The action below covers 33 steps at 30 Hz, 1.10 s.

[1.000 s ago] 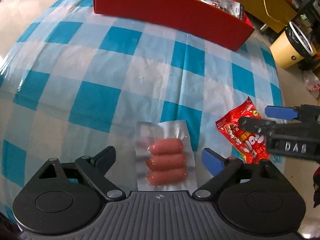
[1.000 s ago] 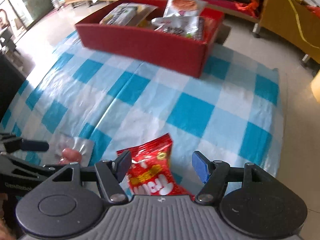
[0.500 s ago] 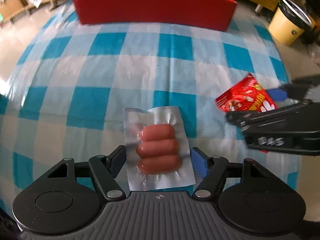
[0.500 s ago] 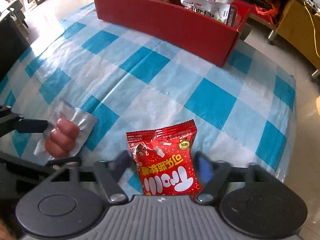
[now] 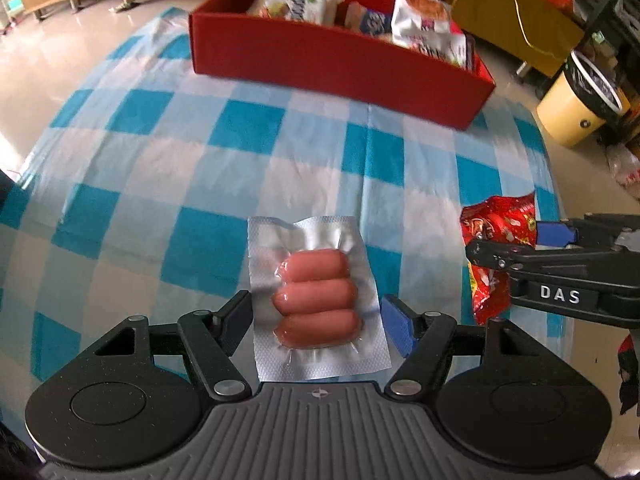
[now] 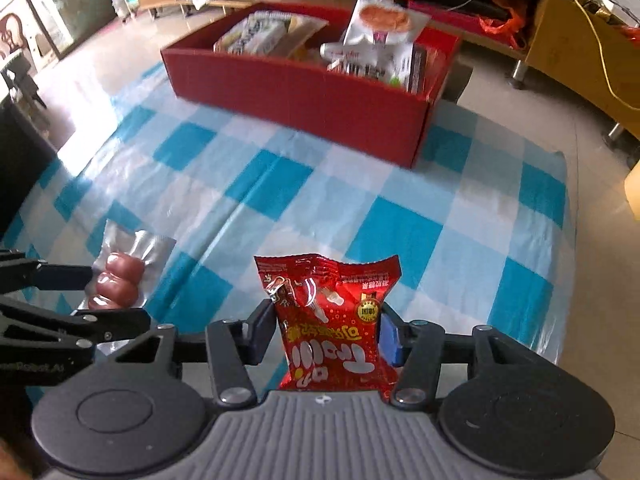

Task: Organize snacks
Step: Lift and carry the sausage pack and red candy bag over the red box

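A clear vacuum pack of three pink sausages (image 5: 316, 292) sits between the fingers of my left gripper (image 5: 316, 316), which is shut on its edges and holds it just above the checked cloth. My right gripper (image 6: 325, 332) has a red snack bag (image 6: 328, 300) upright between its pads; the jaws are closing and the pads press its sides. In the right wrist view the left gripper (image 6: 108, 296) shows at the left with the sausage pack (image 6: 120, 276). The right gripper (image 5: 516, 242) appears at the right of the left wrist view. A red box (image 5: 332, 60) of snack packets stands at the table's far side.
A blue-and-white checked cloth (image 5: 200, 152) covers the table between the grippers and the red box (image 6: 304, 96). A yellow bin (image 5: 572, 116) stands on the floor past the right edge. Wooden cabinets (image 6: 580, 48) and shelves line the back.
Both grippers have narrowed onto their packs. The sausage pack and the red bag have come up off the cloth, and both views have tipped up so the red box shows more fully.
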Tool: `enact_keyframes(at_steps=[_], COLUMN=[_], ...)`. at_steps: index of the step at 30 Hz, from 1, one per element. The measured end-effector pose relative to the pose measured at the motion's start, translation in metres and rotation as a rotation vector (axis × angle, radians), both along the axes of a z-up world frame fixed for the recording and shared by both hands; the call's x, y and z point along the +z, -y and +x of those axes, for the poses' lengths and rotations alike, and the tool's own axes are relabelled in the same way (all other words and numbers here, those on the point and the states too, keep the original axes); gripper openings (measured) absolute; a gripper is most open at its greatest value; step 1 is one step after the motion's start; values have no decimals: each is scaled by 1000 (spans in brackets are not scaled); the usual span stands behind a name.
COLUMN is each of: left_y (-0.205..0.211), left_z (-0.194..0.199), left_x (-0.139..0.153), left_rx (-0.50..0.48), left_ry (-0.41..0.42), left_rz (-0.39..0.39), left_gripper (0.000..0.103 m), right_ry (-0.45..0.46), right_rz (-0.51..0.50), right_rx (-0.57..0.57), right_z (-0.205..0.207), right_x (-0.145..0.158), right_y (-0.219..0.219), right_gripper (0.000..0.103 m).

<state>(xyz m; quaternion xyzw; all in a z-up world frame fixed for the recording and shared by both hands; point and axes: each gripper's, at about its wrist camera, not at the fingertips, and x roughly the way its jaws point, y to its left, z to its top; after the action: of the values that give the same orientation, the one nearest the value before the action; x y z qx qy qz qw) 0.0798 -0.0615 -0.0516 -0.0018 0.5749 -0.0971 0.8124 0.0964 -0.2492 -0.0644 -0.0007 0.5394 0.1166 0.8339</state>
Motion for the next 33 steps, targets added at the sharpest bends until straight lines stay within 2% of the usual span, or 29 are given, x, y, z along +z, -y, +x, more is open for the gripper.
enact_keyframes(at_steps=[9,23,33], left_y=[-11,-6,-6], left_z=[11,12,12], left_x=[12,29,36], left_rx=[50,43,44], left_ry=[38,143,184], left_rz=[-11,46,67], left_gripper=[76,76,76], right_ry=[36,115,152], right_rz=[35,97,114], right_rx=[-14,-16,-23], right_z=[2,0,-4], right_x=[12,41,55], right_y=[2,-1,0], right_gripper=[50,50,50])
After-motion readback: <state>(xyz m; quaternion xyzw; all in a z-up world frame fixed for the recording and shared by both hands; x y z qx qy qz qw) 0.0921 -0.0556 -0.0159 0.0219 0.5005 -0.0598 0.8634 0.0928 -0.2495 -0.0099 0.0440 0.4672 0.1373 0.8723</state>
